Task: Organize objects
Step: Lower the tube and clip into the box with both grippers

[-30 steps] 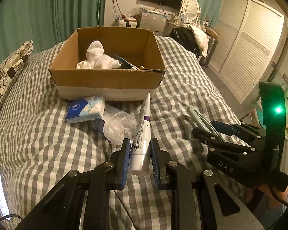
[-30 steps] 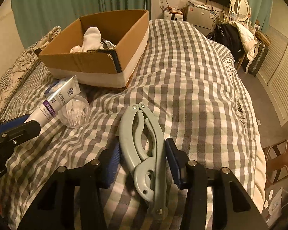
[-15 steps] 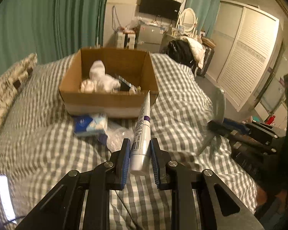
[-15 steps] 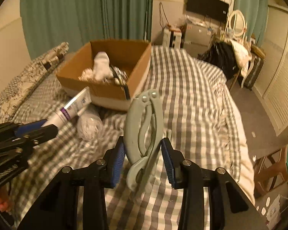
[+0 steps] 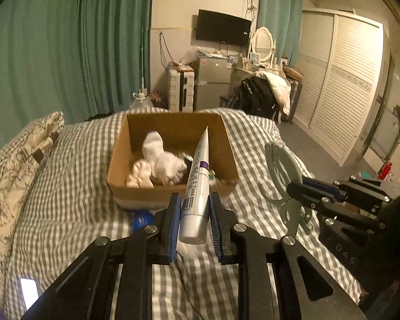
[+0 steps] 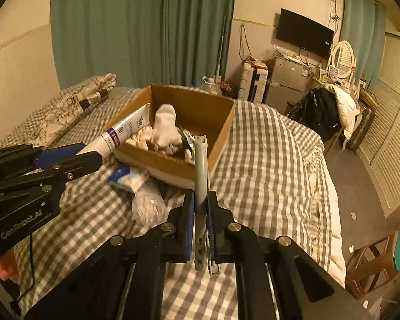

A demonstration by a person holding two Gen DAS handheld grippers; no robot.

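Left gripper (image 5: pixel 193 217) clamped on a white squeeze tube with a purple band (image 5: pixel 197 184), blue pads (image 5: pixel 173 224) pressing both sides near the cap end, crimped tail aimed up toward the box. Tube lifted clear of the bed, hanging in front of the box's near wall.

Right gripper (image 6: pixel 200 213) pinched tight on a pale grey-green plastic clip tool (image 6: pixel 201 186), jaws just closed down the last bit with the tool between them. Seen edge-on from the right wrist cam, so just a thin upright strip there; from the left cam the looped handles (image 5: pixel 281 170) show up properly, held above the bed, off to the right of the box.

Further out, open brown cardboard box (image 5: pixel 173 157) sitting on the grey-and-white checked bedspread (image 6: pixel 266 160), with balled white socks (image 6: pixel 165 130) and some dark bits inside, hard to tell what exactly. Just in front of the box on the bed: a blue-and-white tissue pack (image 6: pixel 125 177) and a clear crinkly plastic bag (image 6: pixel 148 208) touching it. Floral pillow (image 5: pixel 21 157) along the left edge of the bed. Green curtains (image 6: pixel 136 32) behind, wall TV (image 6: pixel 304 33) and white louvred wardrobe doors (image 5: pixel 338 80) at the back.
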